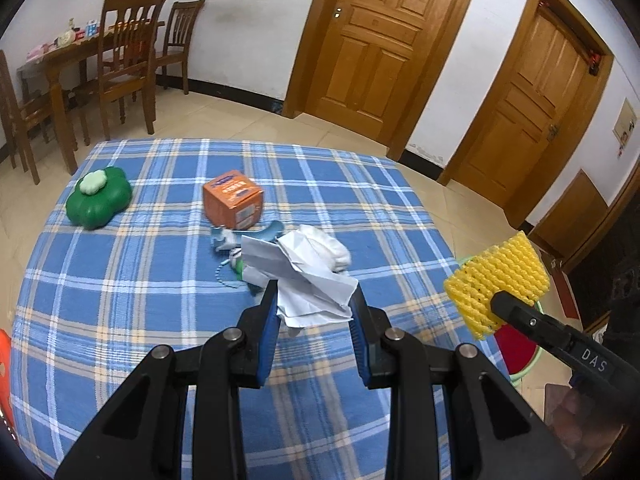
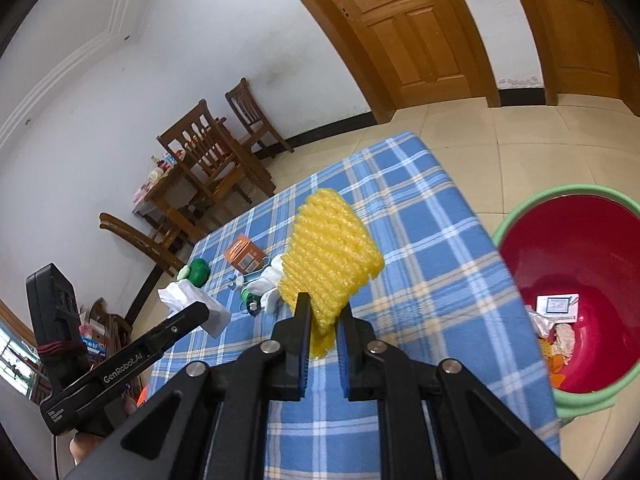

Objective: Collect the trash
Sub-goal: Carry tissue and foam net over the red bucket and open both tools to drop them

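The left gripper (image 1: 315, 300) holds a crumpled white paper (image 1: 308, 280) between its jaws, narrowly set and pressing on the wad, lifted above the table (image 1: 140, 280) with its blue plaid cloth. The right gripper (image 2: 323, 320) has its jaws nearly closed on a yellow foam net (image 2: 332, 240), also raised over the cloth; in the left wrist view that net shows at 3 o'clock, off the table's edge.

On the table, at 12 o'clock from the held paper, lies an orange box (image 1: 232, 202), and at 10 o'clock a green clover-shaped container (image 1: 98, 200). Just behind the paper sit a white cloth wad (image 1: 332, 248) and small teal bits (image 1: 224, 240), close together.

In the right wrist view a red bin (image 2: 576, 304) with a green rim stands on the floor at 3 o'clock beside the table, with scraps already lying in its bottom.
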Action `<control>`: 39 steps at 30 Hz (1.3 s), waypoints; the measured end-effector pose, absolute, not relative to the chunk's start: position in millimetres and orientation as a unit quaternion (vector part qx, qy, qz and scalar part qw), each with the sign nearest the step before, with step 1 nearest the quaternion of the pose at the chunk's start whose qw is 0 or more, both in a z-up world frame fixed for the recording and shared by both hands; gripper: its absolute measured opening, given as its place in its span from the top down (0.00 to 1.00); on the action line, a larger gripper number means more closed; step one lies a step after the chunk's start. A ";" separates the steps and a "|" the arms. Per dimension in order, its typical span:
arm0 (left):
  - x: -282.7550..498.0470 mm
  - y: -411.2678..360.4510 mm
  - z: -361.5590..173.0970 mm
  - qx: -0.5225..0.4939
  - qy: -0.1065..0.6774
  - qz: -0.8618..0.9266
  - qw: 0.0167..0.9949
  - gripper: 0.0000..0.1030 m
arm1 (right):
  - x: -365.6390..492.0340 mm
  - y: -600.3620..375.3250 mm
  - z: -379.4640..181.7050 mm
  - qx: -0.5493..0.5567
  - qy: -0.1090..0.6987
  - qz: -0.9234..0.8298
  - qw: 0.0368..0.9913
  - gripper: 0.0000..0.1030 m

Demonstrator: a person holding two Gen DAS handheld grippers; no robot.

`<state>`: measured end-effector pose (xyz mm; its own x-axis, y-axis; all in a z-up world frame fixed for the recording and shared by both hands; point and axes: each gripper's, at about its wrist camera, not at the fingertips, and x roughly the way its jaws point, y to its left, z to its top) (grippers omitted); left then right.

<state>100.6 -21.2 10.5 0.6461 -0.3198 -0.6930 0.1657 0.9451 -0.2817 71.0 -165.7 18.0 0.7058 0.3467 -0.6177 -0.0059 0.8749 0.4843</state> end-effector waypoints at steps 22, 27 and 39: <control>90.3 -117.6 30.1 -0.032 0.395 -0.215 0.893 0.69 | 17.4 -248.6 29.1 0.266 0.331 0.019 0.905 0.87; 89.7 -147.4 33.3 -0.008 0.390 -0.242 0.889 0.69 | 7.3 -268.8 24.7 0.279 0.328 -0.003 0.902 0.87; 94.9 -219.6 20.3 0.032 0.401 -0.309 0.862 0.69 | -8.0 -317.5 -0.3 0.313 0.342 -0.065 0.883 0.86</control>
